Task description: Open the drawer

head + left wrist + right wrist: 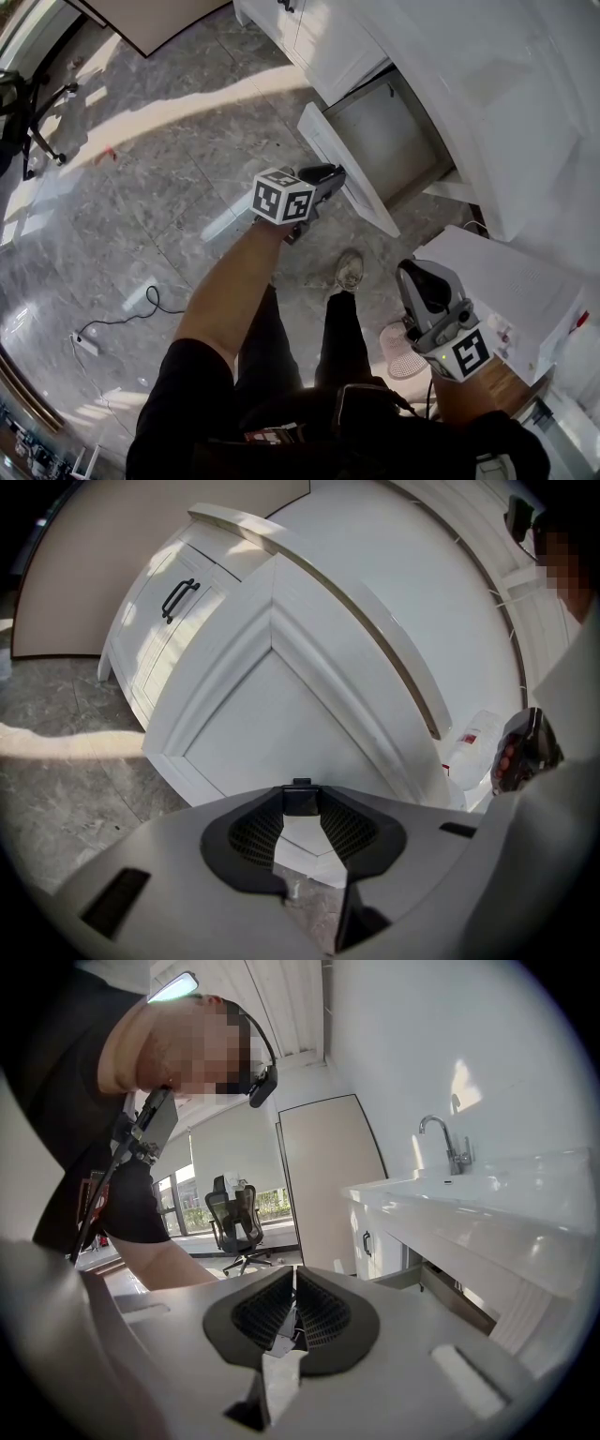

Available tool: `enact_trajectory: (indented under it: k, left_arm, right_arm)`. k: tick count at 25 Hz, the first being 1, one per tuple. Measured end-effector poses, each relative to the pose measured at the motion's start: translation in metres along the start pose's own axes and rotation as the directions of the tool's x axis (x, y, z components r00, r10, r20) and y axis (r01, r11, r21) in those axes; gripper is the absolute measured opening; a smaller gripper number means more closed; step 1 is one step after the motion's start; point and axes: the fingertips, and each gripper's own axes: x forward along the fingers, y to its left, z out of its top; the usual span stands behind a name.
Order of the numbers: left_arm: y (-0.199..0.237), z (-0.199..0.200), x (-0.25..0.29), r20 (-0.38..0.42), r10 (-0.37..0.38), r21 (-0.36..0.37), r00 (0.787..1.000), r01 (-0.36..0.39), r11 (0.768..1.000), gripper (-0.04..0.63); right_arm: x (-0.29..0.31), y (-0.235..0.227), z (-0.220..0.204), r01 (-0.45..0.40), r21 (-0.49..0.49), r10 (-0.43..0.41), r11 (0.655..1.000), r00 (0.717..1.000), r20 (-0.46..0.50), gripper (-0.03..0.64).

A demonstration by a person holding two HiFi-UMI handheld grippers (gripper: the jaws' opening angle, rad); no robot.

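Far left, a grey, veined stone floor (141,187) gleams in the sun, and a thin black cable (131,314) snakes across it. The left gripper (326,178) reaches out at arm's length to the drawer (361,192). Its tip sits at the front panel's upper edge, probably because that edge is the only grip. The panel shows no pull, whereas the cupboard beside it has a black bar handle (178,599). The left tongs stand apart with nothing pinched. Their dark ribbed pads frame the panel's lower corner, and I cannot tell whether they touch it.

The drawer stands well out of the unit below the counter (506,112), with its shallow, pale box open to view. The job looks nearly or wholly done. The front is smooth, painted white and flat, with a raised mitred moulding around it.

The right gripper (294,1302) hangs back by the person's hip, apparently idle. It points away into the room, toward a chrome tap (450,1147). Its tongs are pressed together, empty, leaving only a hairline slit between the mesh pads.
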Motion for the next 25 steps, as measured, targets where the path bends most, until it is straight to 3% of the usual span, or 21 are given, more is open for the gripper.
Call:
enact_trajectory:
  k: [25]
  left_arm:
    - [0.0022,-0.0054,-0.0104,-0.003,-0.010,-0.021,1.000,0.010,1.000,0.124]
  right_arm:
    - [0.0037,0.0050,0.0084,-0.001,-0.018,0.001,1.000,1.000,0.001,0.003]
